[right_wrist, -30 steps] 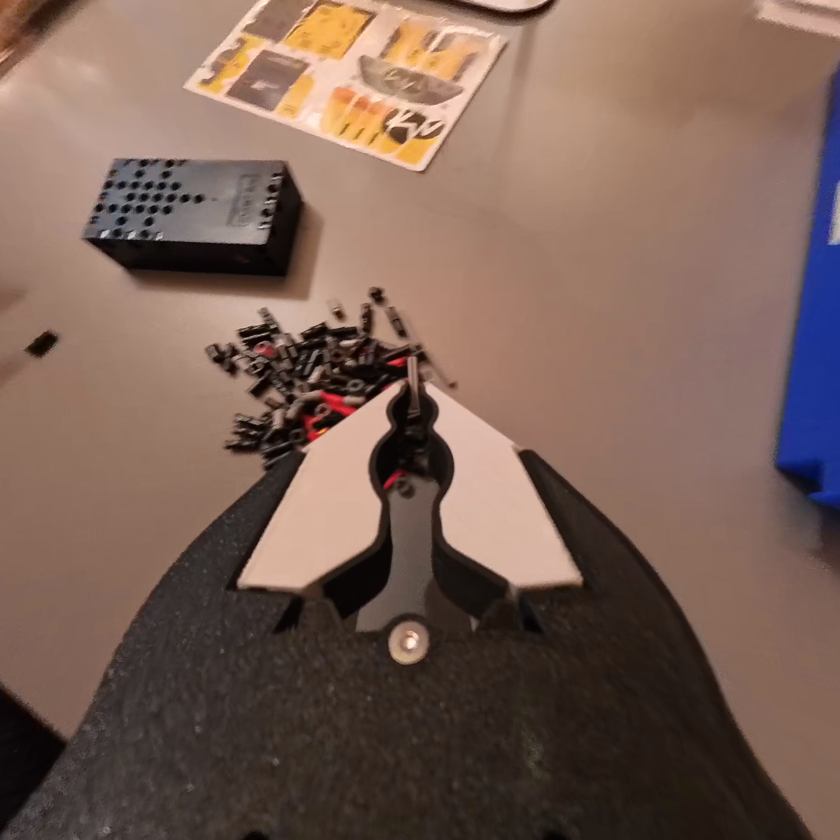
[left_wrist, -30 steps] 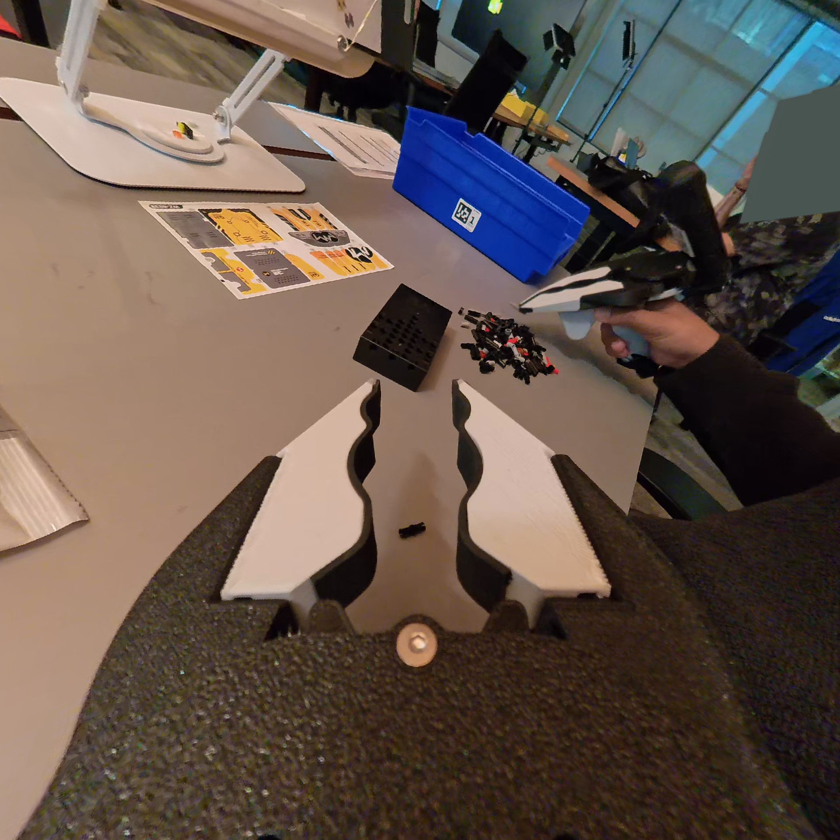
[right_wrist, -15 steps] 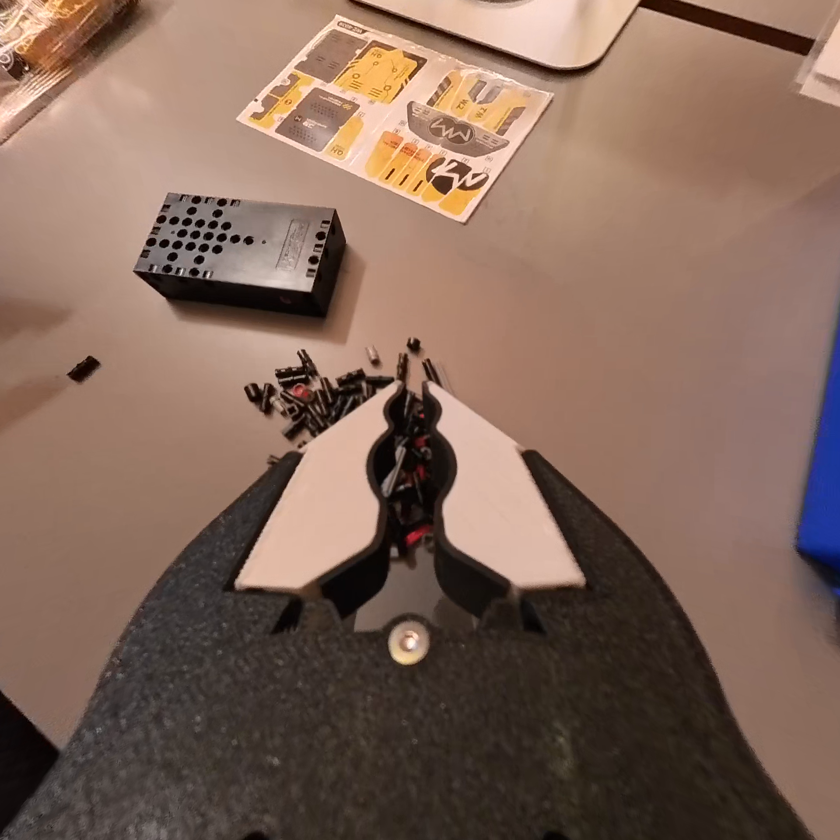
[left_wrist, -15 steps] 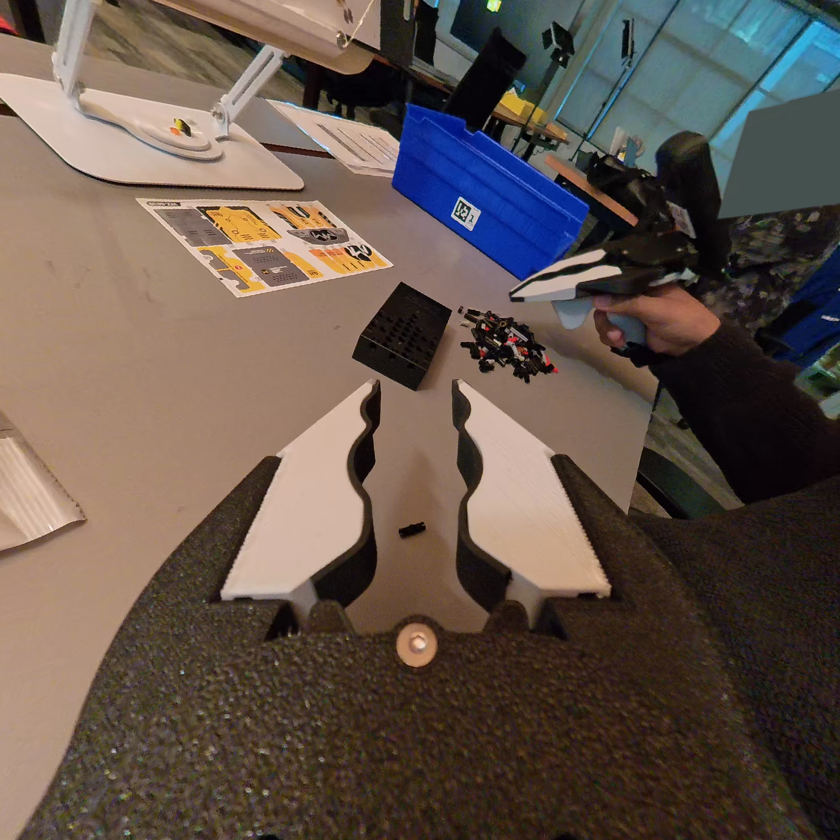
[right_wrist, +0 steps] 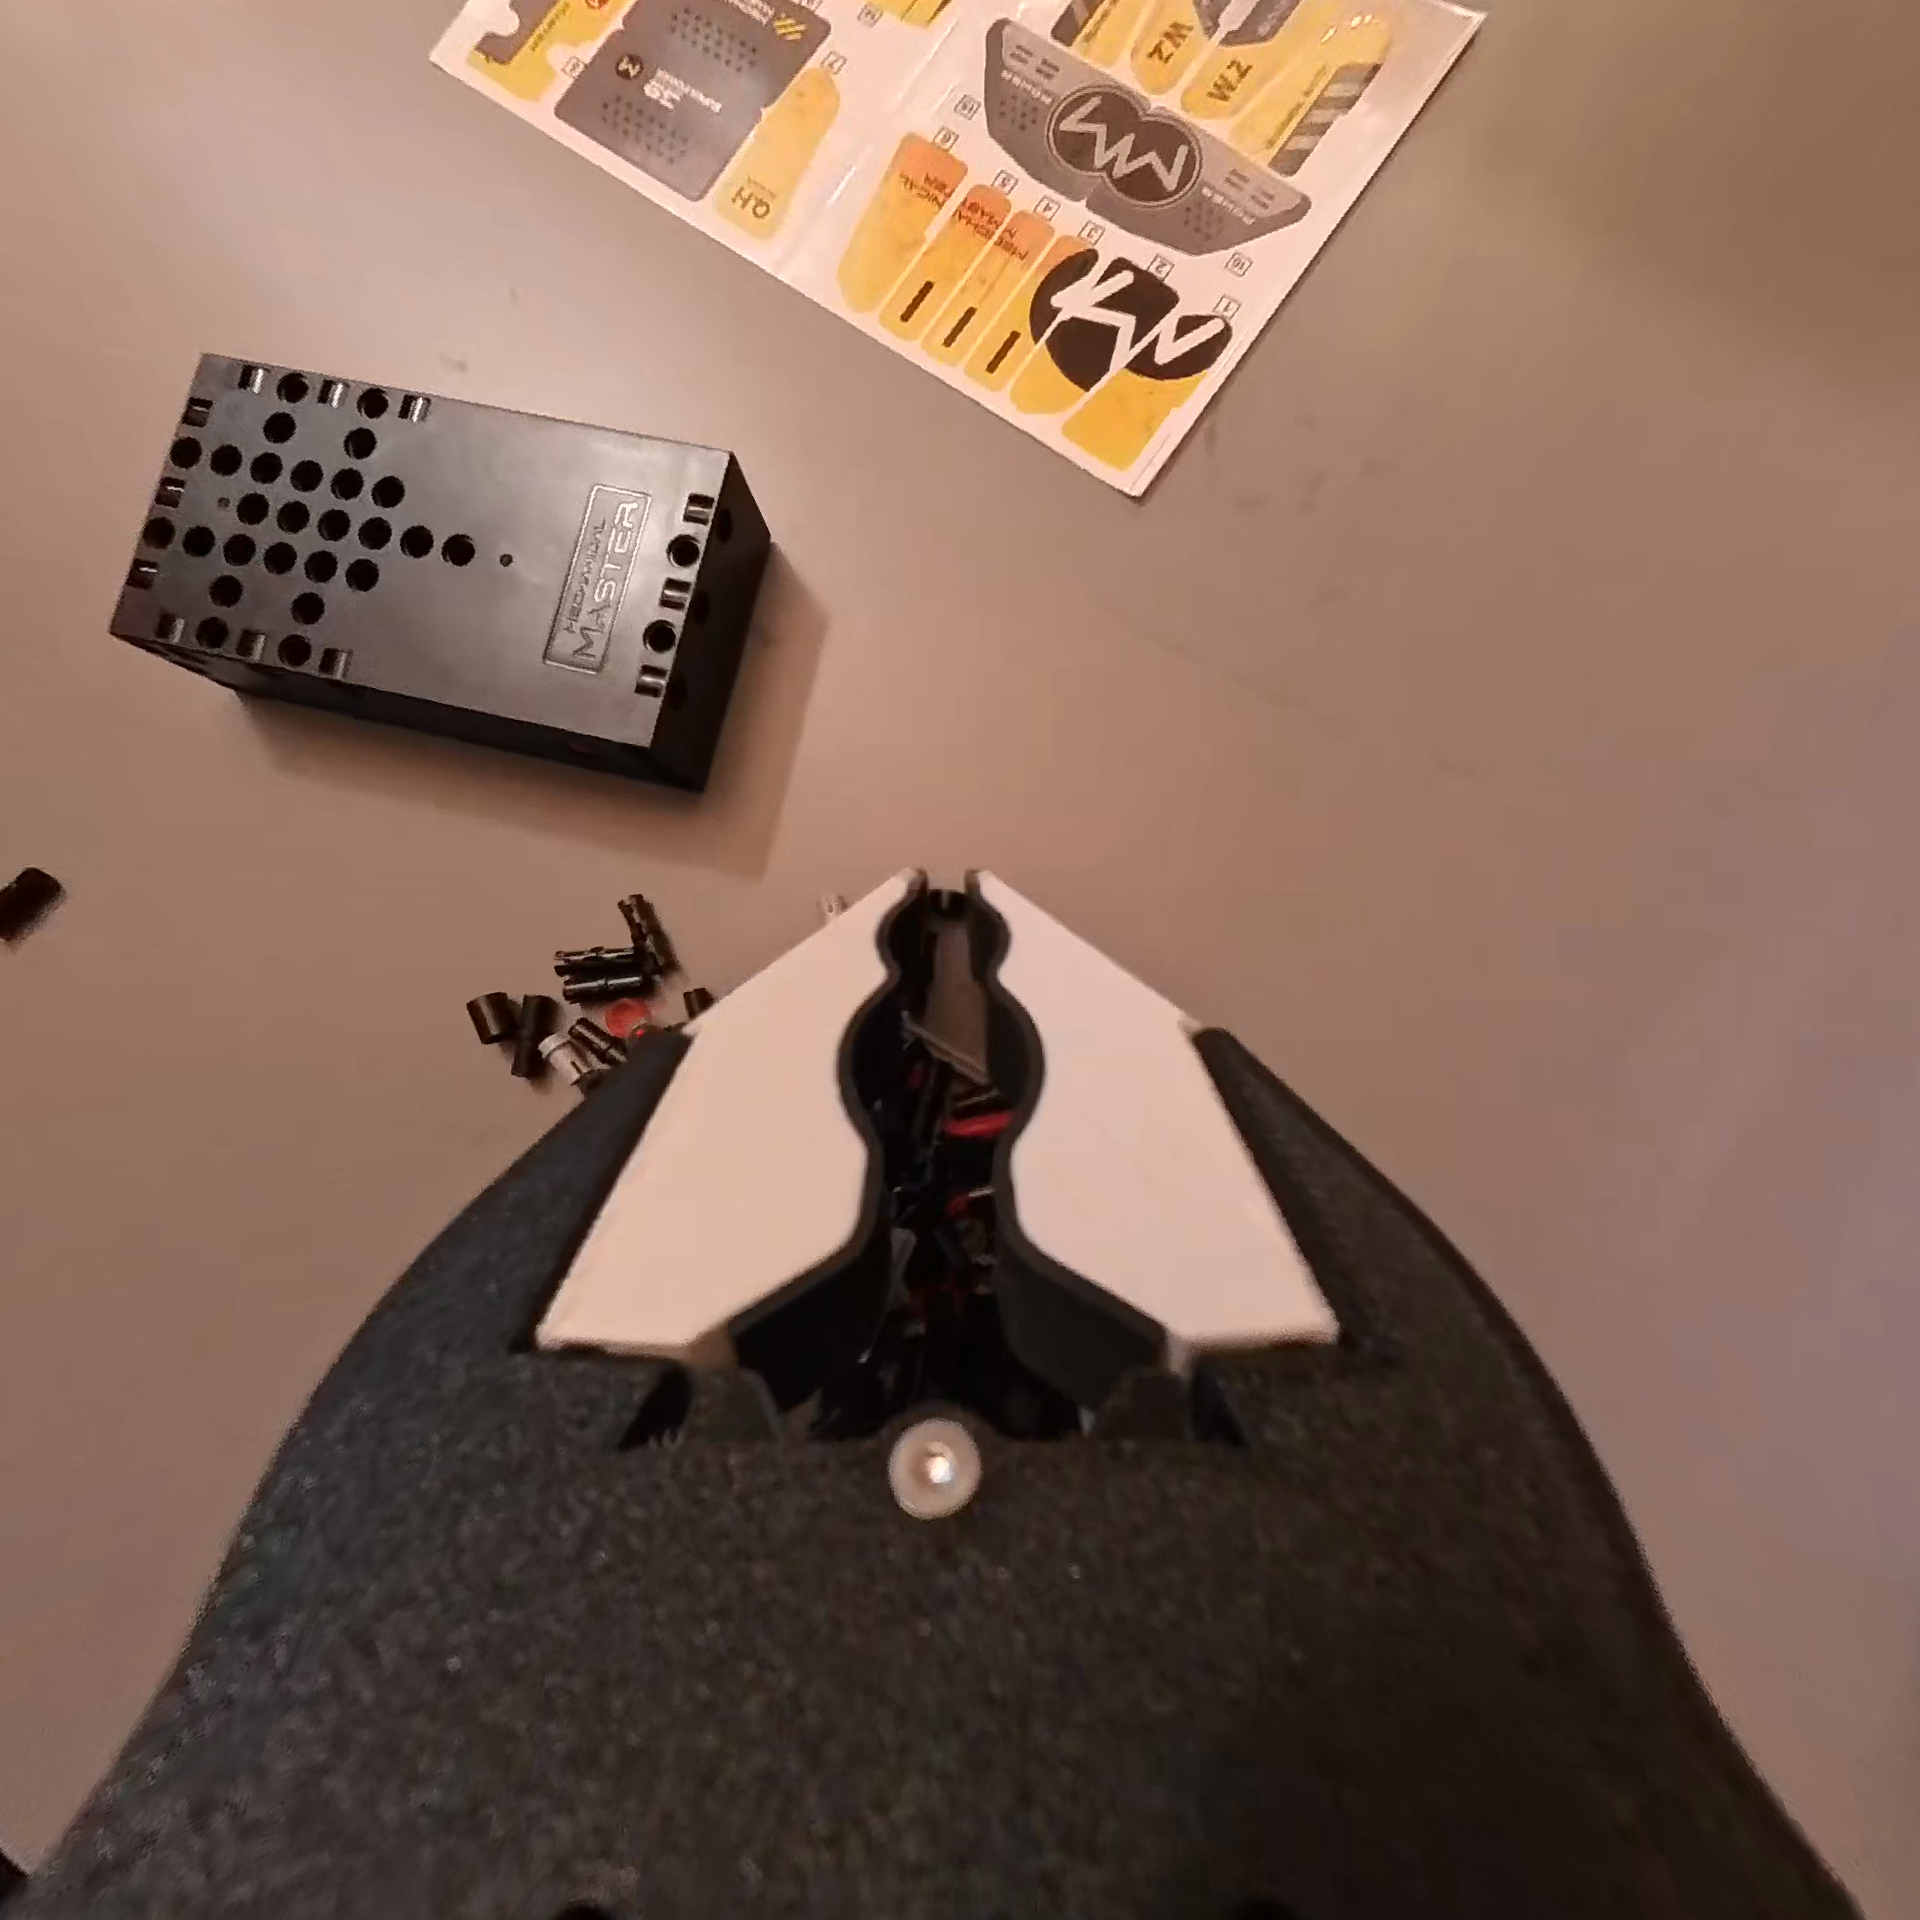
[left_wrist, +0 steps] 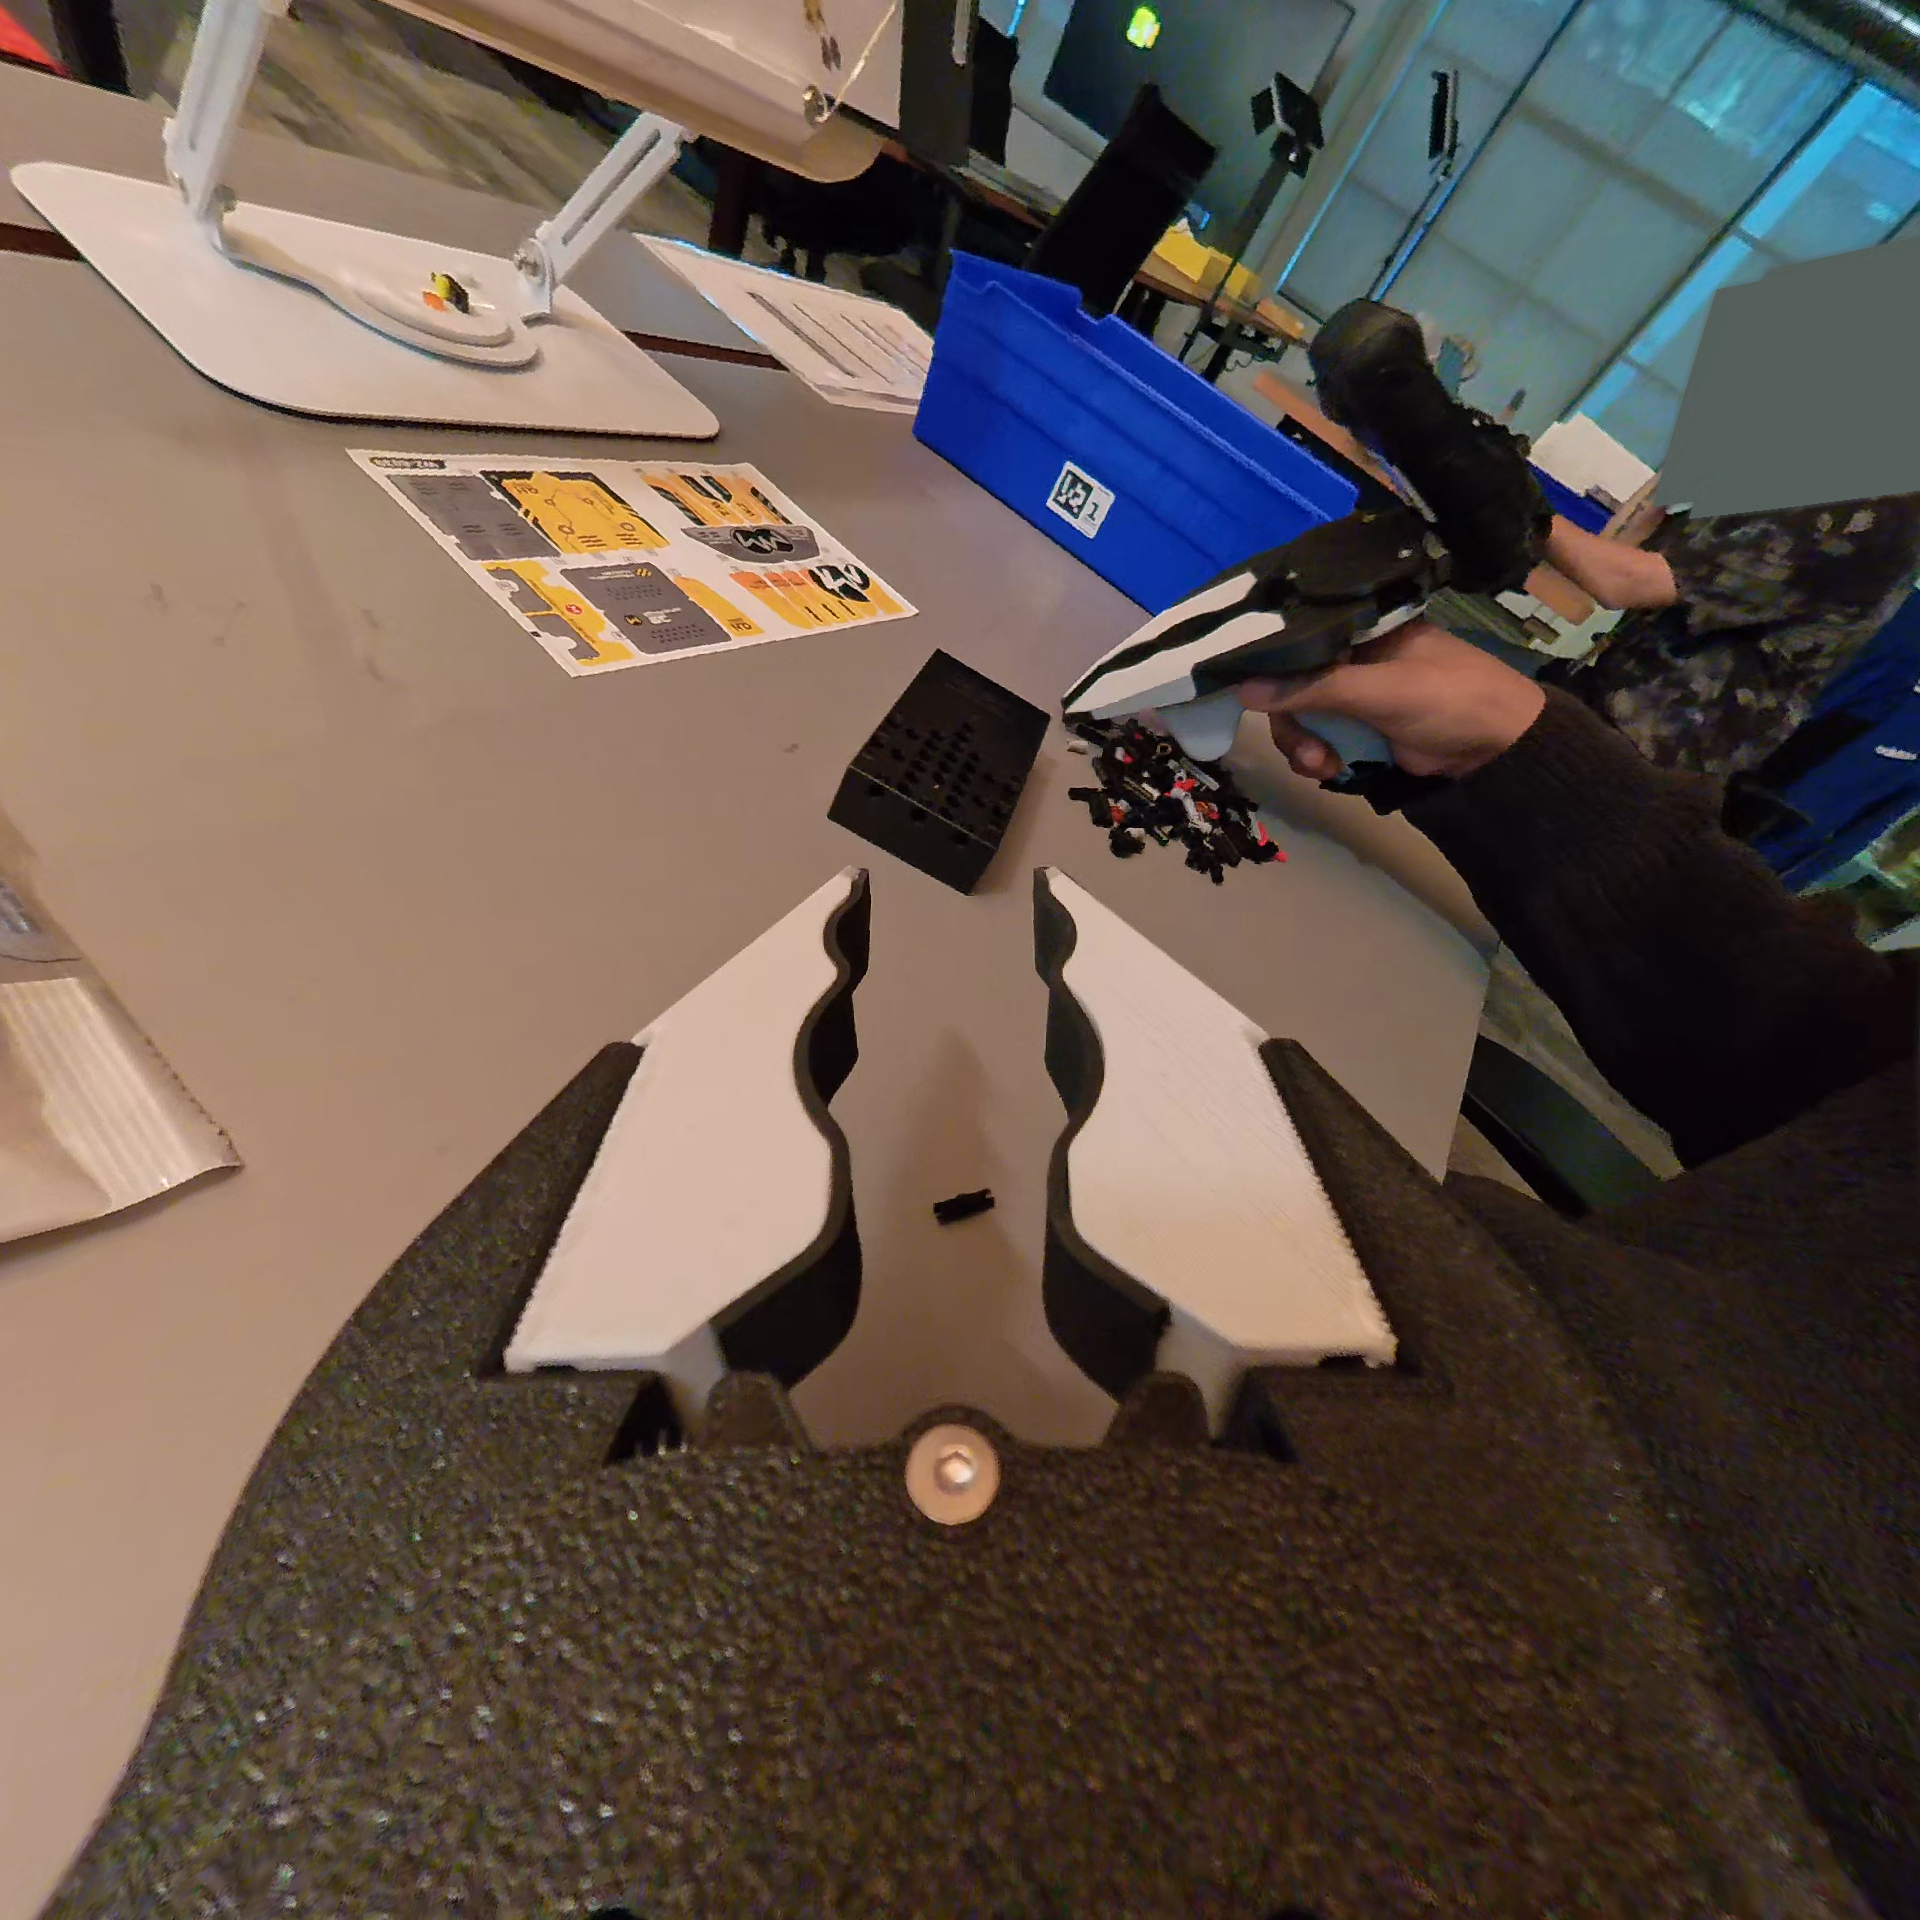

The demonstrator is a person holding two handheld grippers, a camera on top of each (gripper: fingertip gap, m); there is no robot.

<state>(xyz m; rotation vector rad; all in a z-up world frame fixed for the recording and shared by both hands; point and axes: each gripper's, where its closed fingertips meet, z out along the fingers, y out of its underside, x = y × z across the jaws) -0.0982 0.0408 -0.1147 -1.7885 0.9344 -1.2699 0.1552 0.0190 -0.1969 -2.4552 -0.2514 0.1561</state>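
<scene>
Pegs [left_wrist: 1174, 800], small black ones with a few red among them, lie heaped on the table [left_wrist: 312, 831]. My right gripper [right_wrist: 945, 883] hangs just over the heap's near edge. Its jaws are almost together, with only a slim gap. A dark speck sits in that gap at the tips, and I cannot tell whether it is pinched there or lying below.

My left gripper [left_wrist: 951, 894] hovers above bare table with its jaws wide apart and empty. One stray peg [left_wrist: 963, 1205] lies on the table between them, touching neither. At 12 o'clock from these jaws sits a black block [left_wrist: 945, 779] full of round holes. The heap is just beside it at 1 o'clock. A yellow and grey sticker sheet [left_wrist: 634, 561] lies flat at 11 o'clock, a blue bin [left_wrist: 1091, 436] stands farther off at 1 o'clock, and a white stand [left_wrist: 364, 343] sits well back at 10 o'clock.

I judge the pegs light, hard and smooth, apt to roll or flick away. Each is best nipped across its middle at the very jaw tips. The block looks stiff and heavier, and its long sides would suit a hold.
</scene>
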